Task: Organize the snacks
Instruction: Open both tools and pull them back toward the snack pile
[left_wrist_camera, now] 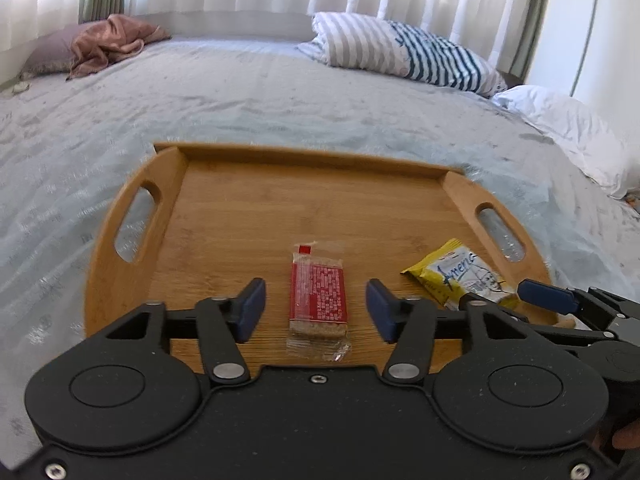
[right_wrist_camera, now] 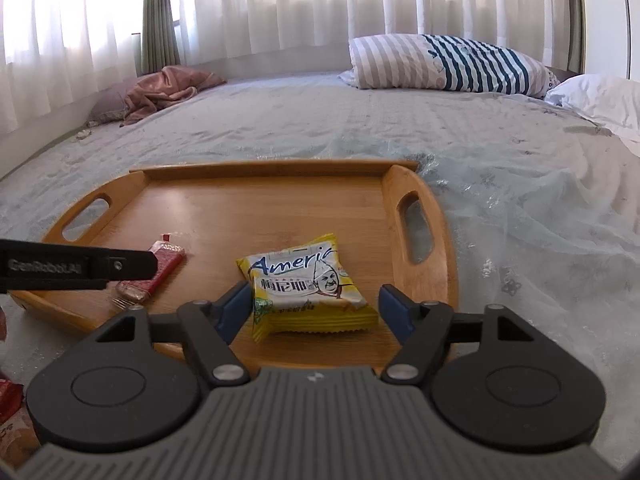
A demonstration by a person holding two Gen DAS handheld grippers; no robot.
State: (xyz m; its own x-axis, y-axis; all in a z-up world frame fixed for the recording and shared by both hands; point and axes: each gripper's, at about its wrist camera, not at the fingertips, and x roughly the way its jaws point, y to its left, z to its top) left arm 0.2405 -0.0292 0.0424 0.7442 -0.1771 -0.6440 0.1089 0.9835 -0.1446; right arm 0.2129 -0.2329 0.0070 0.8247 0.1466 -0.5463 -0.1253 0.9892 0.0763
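A wooden tray with cut-out handles lies on the bed; it also shows in the right wrist view. A red snack bar lies on the tray between the open jaws of my left gripper, untouched by the pads. A yellow snack packet lies on the tray between the open jaws of my right gripper, with the left pad close to its edge. The packet and the right gripper's finger show at right in the left wrist view. The red bar shows partly behind the left gripper's finger.
The tray sits on a pale grey bedspread. A striped pillow, a white pillow and a pink cloth on a purple pillow lie at the far side. More snack packets lie at the lower left edge in the right wrist view.
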